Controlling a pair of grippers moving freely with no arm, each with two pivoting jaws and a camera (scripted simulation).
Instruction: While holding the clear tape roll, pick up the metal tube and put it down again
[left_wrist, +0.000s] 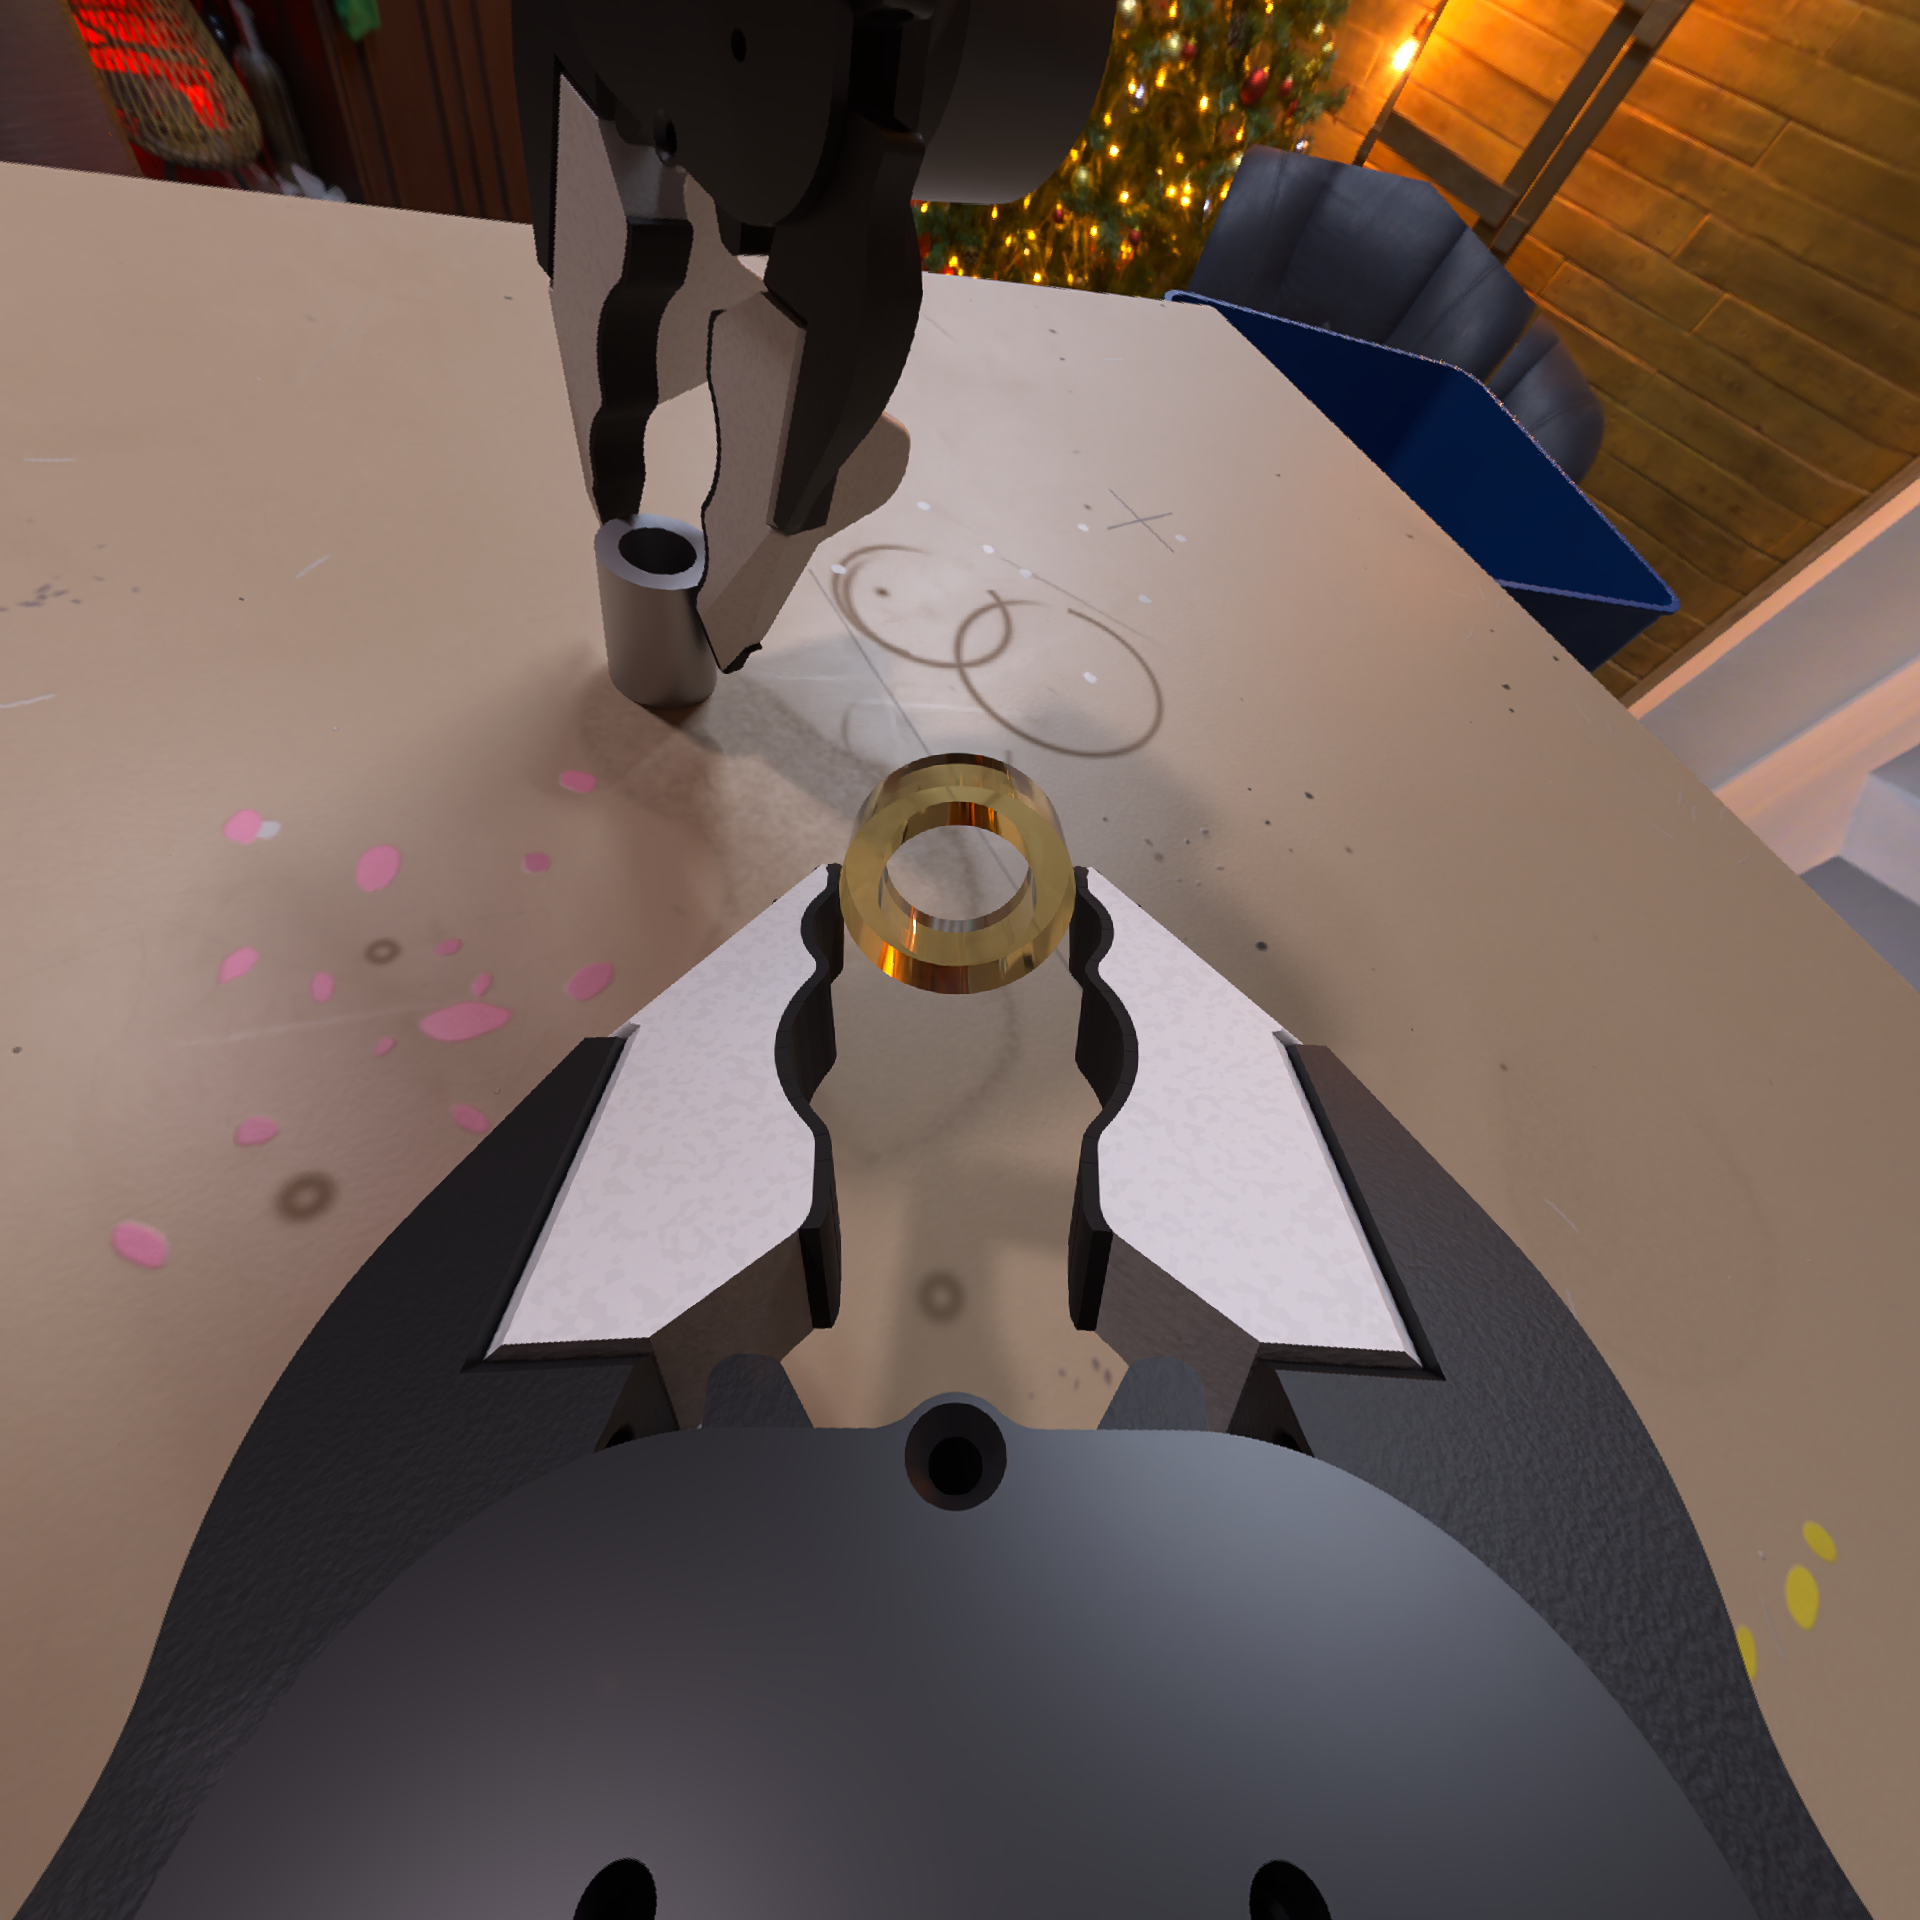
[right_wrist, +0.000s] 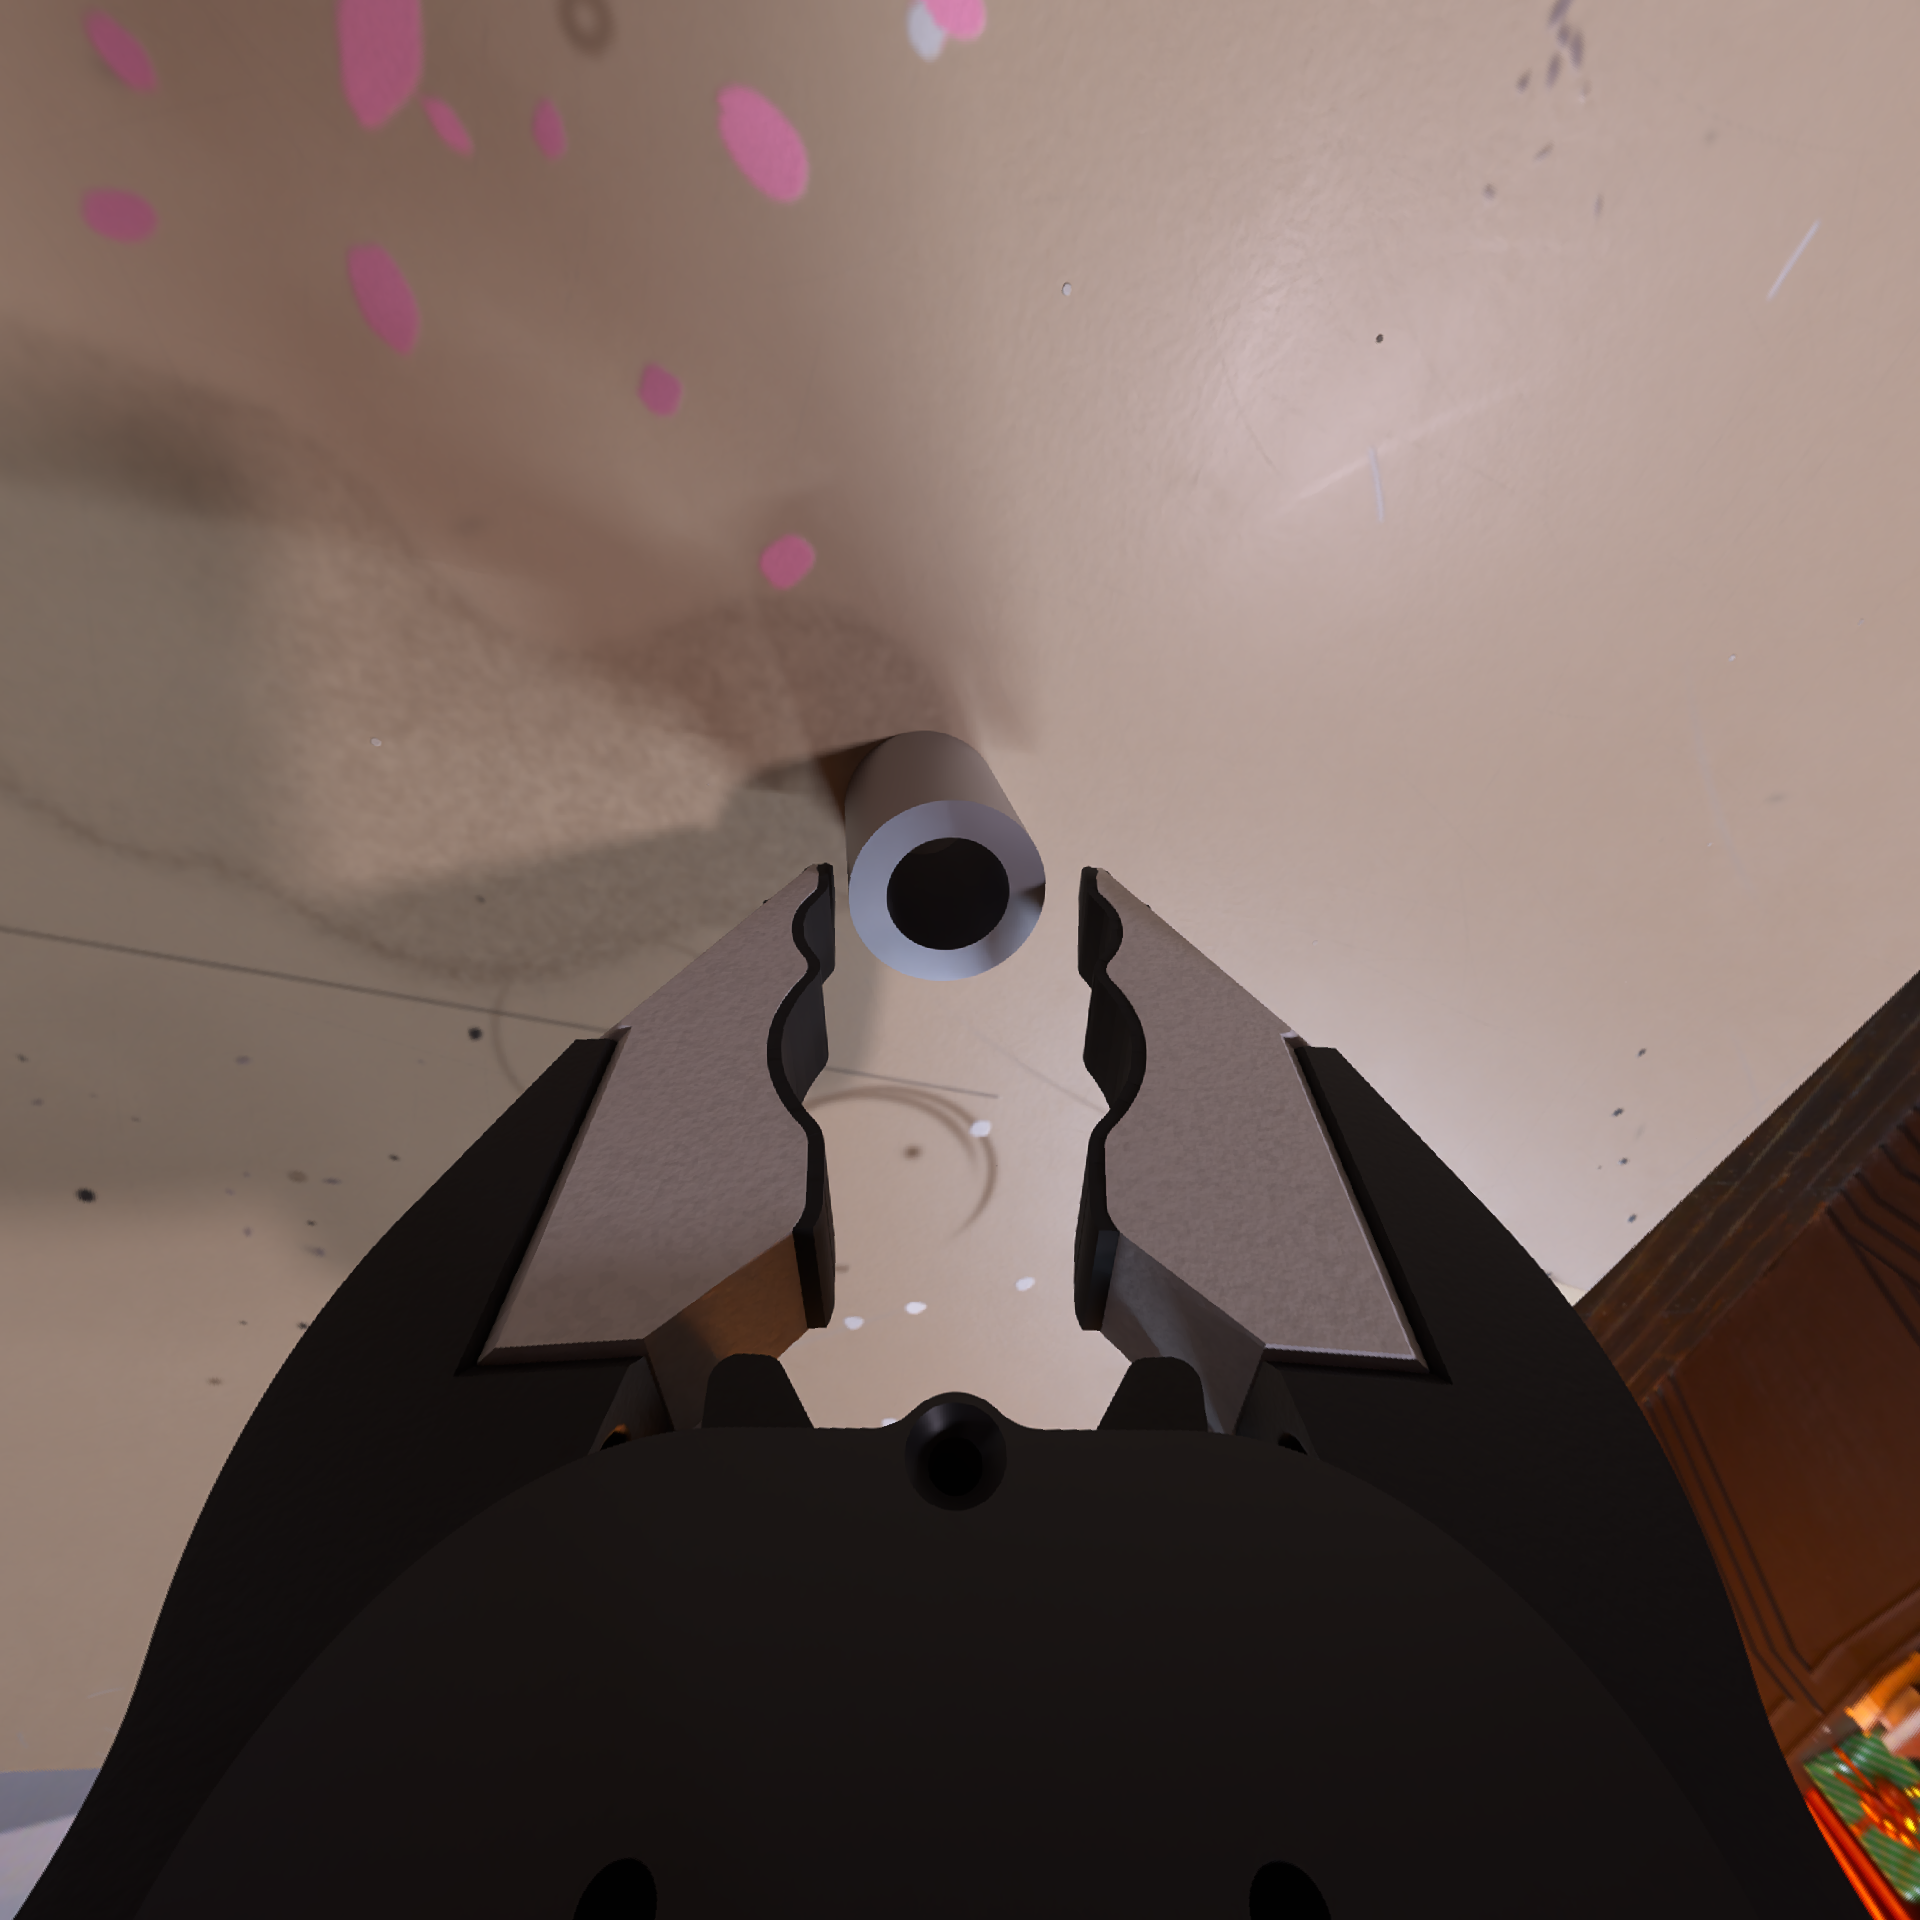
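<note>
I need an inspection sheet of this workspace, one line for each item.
Surface: tan table with pink paint spots, dark ring marks, yellow spots.
Job's things: clear tape roll between the left gripper's tips; metal tube upright on the table.
Clutter: nothing seen.
Grippers: left gripper shut on the tape roll; right gripper open, tips beside the tube's top.
Cables: nothing seen.
Surroundings: blue bin, lit tree, wooden wall.

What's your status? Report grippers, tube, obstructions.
Left gripper shut on clear tape roll, held above the table. Right gripper open, straddling the metal tube, which stands upright. Nothing in the way.
</note>
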